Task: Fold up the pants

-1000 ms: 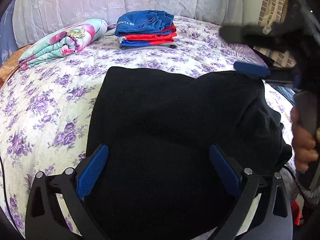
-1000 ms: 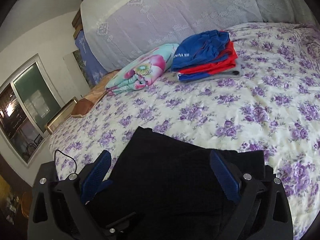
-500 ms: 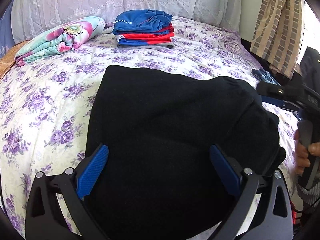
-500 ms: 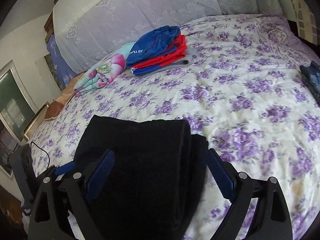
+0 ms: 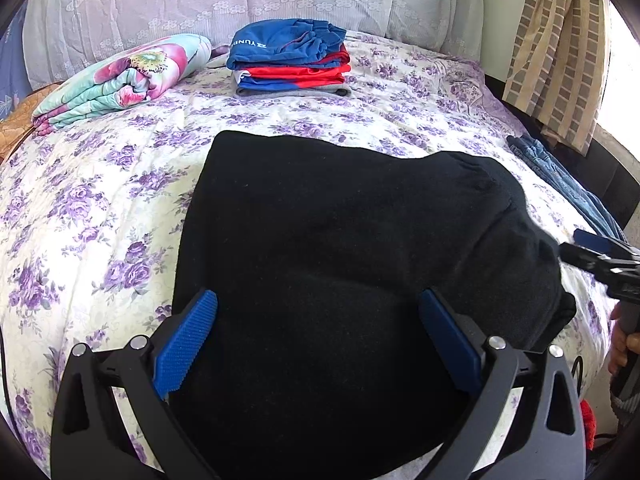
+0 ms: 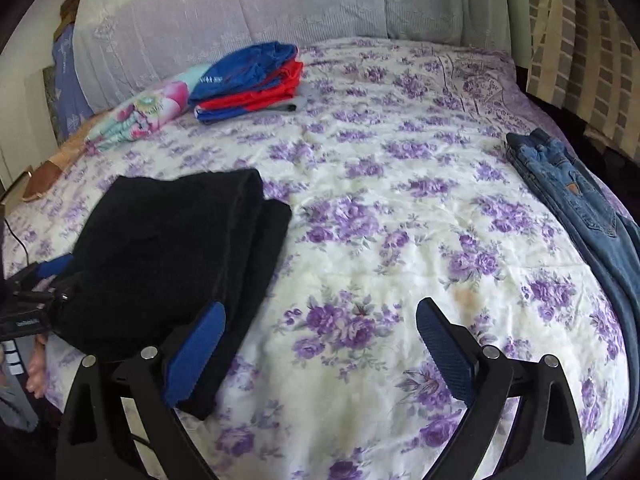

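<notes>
The folded black pants (image 5: 340, 248) lie on the floral bed, filling the near middle of the left wrist view. My left gripper (image 5: 316, 336) is open, its blue pads on either side above the near part of the pants, holding nothing. In the right wrist view the pants (image 6: 168, 248) lie at the left, folded in layers. My right gripper (image 6: 320, 350) is open and empty over bare bedspread to the right of them. The right gripper also shows at the right edge of the left wrist view (image 5: 600, 252).
A stack of folded blue and red clothes (image 5: 290, 60) and a rolled floral blanket (image 5: 120, 80) lie at the far side. Blue jeans (image 6: 576, 208) lie at the bed's right edge. A checked curtain (image 5: 560, 52) hangs at right.
My right gripper has swung right, away from the black pants, and now looks over bare bedspread and the jeans. My left gripper has stayed open over the pants.
</notes>
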{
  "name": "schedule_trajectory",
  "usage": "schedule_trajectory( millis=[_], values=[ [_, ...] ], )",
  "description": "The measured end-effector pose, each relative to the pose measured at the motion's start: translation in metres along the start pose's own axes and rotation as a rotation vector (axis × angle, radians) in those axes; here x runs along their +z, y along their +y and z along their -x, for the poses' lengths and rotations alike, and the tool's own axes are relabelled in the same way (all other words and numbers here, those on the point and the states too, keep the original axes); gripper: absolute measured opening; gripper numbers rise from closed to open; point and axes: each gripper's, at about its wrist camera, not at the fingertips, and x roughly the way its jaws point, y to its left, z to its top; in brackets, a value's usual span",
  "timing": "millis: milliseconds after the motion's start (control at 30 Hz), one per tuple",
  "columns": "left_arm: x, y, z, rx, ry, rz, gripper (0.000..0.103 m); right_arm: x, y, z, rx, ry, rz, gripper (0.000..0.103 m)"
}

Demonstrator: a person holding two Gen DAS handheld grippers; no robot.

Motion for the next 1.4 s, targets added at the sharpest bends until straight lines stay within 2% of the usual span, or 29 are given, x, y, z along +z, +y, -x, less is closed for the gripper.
schedule_trajectory(
  millis=[67,167,233,300,400,567,633,700,767,867,967,1100,1133,1200,1267,1400],
  values=[
    [0.000,-0.001,0.000,0.005,0.001,-0.002,0.099,0.007,0.015,0.011,0.032,-0.043,0.034,0.097],
    [0.001,-0.001,-0.001,0.013,0.002,-0.004,0.099,0.013,0.046,0.004,0.088,-0.033,0.109,0.097],
    [0.001,-0.001,0.000,0.016,0.003,-0.004,0.099,0.011,0.065,-0.006,0.078,-0.010,0.182,0.097],
    [0.000,-0.001,0.000,0.017,0.001,-0.005,0.099,0.002,0.068,-0.018,0.046,0.049,0.223,0.098],
    [0.000,-0.003,0.001,0.014,-0.001,-0.016,0.099,-0.012,0.050,-0.022,0.093,0.104,0.154,0.099],
    [0.004,0.000,0.005,0.007,0.010,-0.030,0.099,-0.017,0.046,-0.016,0.102,0.098,0.127,0.099],
    [0.010,0.005,0.011,0.061,-0.004,-0.044,0.099,-0.015,0.049,-0.012,0.093,0.082,0.142,0.099],
    [0.023,0.015,0.018,0.151,-0.044,-0.053,0.099,-0.012,0.050,-0.007,0.090,0.055,0.153,0.099],
    [0.041,0.029,0.019,0.187,-0.061,-0.036,0.099,-0.009,0.050,-0.002,0.094,0.032,0.150,0.099],
    [0.071,0.048,0.002,0.204,-0.036,0.005,0.099,-0.005,0.049,-0.002,0.091,0.025,0.143,0.099],
    [0.091,0.057,-0.027,0.201,0.012,-0.001,0.099,-0.002,0.049,-0.003,0.087,0.024,0.144,0.099],
    [0.096,0.072,-0.077,0.293,0.119,-0.020,0.099,-0.003,0.046,-0.009,0.093,0.052,0.141,0.099],
    [0.094,0.078,-0.088,0.284,0.147,-0.005,0.099,-0.004,0.044,-0.011,0.102,0.059,0.134,0.099],
    [0.091,0.092,-0.097,0.220,0.171,0.065,0.099,-0.005,0.041,-0.014,0.122,0.072,0.112,0.099],
    [0.093,0.099,-0.092,0.203,0.156,0.098,0.099,-0.004,0.038,-0.016,0.135,0.081,0.099,0.099],
    [0.098,0.096,-0.067,0.258,0.054,0.094,0.099,0.007,0.044,-0.008,0.108,0.027,0.127,0.099]
  ],
)
